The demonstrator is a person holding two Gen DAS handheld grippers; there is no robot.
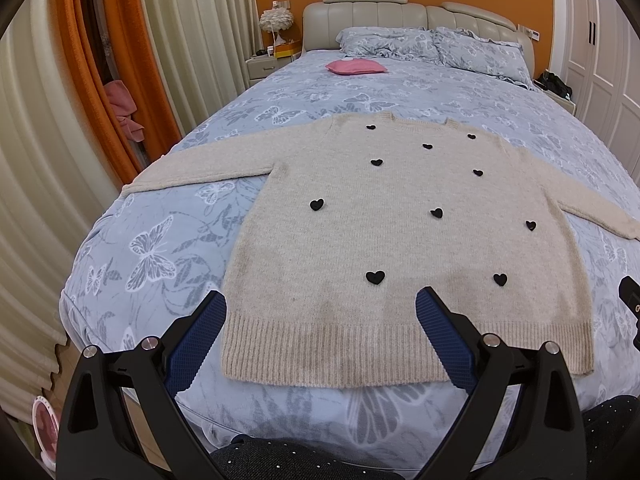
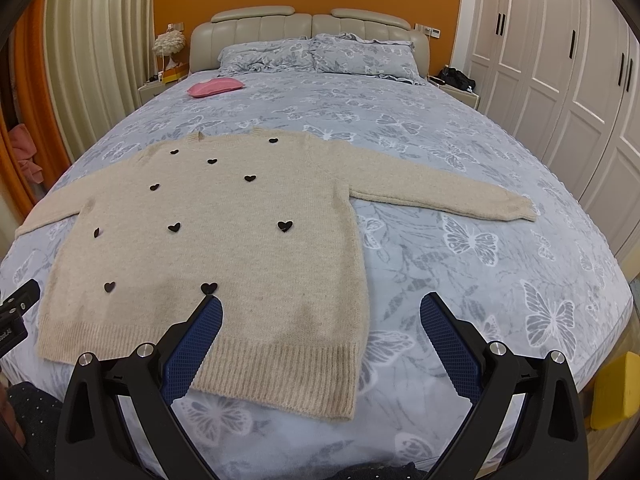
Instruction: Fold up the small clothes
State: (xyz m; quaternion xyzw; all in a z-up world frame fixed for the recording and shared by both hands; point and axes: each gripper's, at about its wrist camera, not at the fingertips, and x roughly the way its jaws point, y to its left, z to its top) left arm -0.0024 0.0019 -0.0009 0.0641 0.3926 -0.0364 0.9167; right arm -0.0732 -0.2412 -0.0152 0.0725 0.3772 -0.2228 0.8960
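A beige knit sweater (image 1: 400, 248) with black hearts lies flat, face up, on the bed, both sleeves spread out sideways; it also shows in the right wrist view (image 2: 224, 248). My left gripper (image 1: 322, 304) is open and empty, hovering above the ribbed hem near its left corner. My right gripper (image 2: 320, 306) is open and empty, above the sweater's lower right corner. The right sleeve (image 2: 440, 196) reaches toward the bed's right side. The left sleeve (image 1: 200, 168) reaches the bed's left edge.
The bed (image 1: 160, 248) has a blue butterfly cover and two pillows (image 1: 432, 46) at the headboard. A folded pink item (image 1: 355, 67) lies near the pillows. Curtains (image 1: 48, 152) stand left, white wardrobes (image 2: 560, 80) right, a yellow object (image 2: 614, 392) low right.
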